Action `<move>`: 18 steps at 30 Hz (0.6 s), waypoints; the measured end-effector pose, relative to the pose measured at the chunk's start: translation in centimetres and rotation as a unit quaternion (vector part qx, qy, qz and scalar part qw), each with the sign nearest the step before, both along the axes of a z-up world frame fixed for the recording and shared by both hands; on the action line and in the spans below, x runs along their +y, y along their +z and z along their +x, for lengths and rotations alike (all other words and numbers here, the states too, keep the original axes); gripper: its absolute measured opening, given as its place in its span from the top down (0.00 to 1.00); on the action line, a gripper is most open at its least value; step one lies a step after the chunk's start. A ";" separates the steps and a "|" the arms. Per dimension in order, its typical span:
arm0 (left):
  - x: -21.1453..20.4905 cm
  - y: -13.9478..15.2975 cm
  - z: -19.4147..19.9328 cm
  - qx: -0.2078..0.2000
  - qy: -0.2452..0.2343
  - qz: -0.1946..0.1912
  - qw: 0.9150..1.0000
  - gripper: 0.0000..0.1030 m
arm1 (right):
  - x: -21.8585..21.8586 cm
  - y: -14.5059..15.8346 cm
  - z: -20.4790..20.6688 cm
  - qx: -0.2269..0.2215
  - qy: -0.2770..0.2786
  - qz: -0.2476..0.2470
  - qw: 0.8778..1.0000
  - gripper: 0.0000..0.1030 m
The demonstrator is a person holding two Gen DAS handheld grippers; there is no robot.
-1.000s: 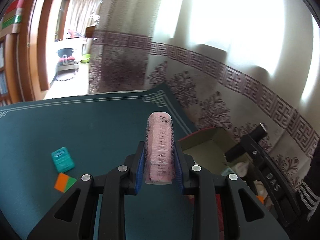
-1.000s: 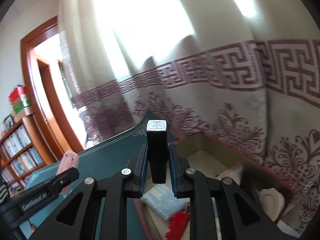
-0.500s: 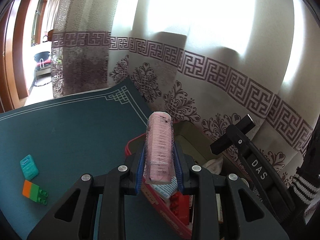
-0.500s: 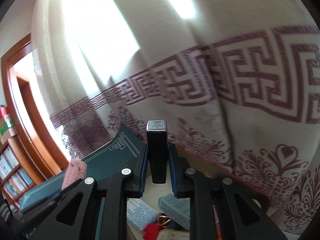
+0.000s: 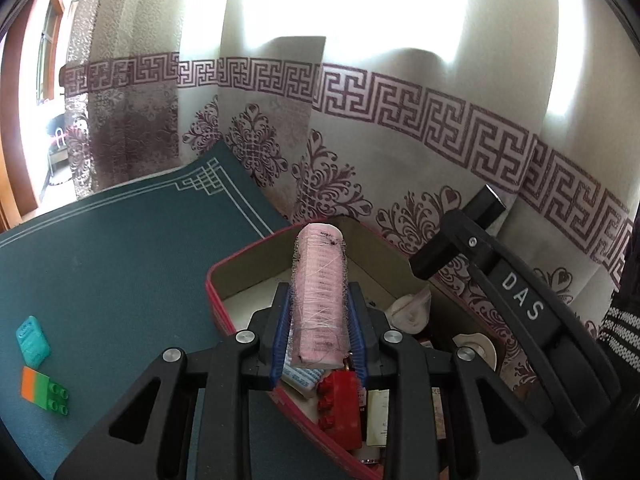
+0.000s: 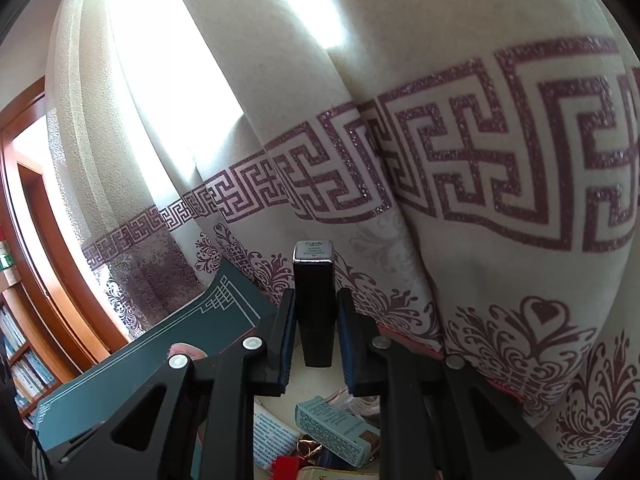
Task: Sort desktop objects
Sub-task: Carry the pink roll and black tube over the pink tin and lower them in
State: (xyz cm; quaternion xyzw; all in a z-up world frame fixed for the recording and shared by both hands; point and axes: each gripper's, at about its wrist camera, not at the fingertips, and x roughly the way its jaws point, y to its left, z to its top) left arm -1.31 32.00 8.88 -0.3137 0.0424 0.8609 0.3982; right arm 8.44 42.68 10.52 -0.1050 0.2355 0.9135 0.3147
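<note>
My left gripper [image 5: 319,332] is shut on a pink hair roller [image 5: 320,296] and holds it above the red-rimmed cardboard box [image 5: 240,258]. My right gripper [image 6: 314,344] holds a black lipstick tube [image 6: 313,300] upright over the same box; its jaws look slightly wider than the tube. The right gripper with the tube [image 5: 486,204] also shows at the right of the left wrist view. The box holds a red toy brick [image 5: 340,400], small cartons [image 6: 336,428] and white tape rolls [image 5: 478,346].
A teal dental floss case [image 5: 33,337] and an orange-green toy brick [image 5: 45,390] lie on the green desk mat [image 5: 120,260] to the left. A patterned curtain [image 5: 360,120] hangs close behind the box. A bookshelf [image 6: 16,360] stands at the far left.
Both grippers have moved right and forward over the box. The right gripper's jaws have widened a little around the lipstick tube. The box contents now sit below both grippers.
</note>
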 end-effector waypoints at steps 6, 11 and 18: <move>0.1 -0.5 -0.1 -0.018 -0.010 0.000 1.000 0.66 | 0.1 -0.2 -0.1 -0.004 -0.005 -0.011 1.000 0.78; -0.8 -0.2 -0.3 -0.023 0.002 0.017 1.000 0.43 | 0.8 -0.7 -0.2 -0.005 -0.005 -0.035 0.999 0.77; -1.4 0.0 -0.7 -0.027 0.013 0.023 0.999 0.43 | 0.6 -0.7 -0.3 -0.005 0.000 -0.035 0.999 0.75</move>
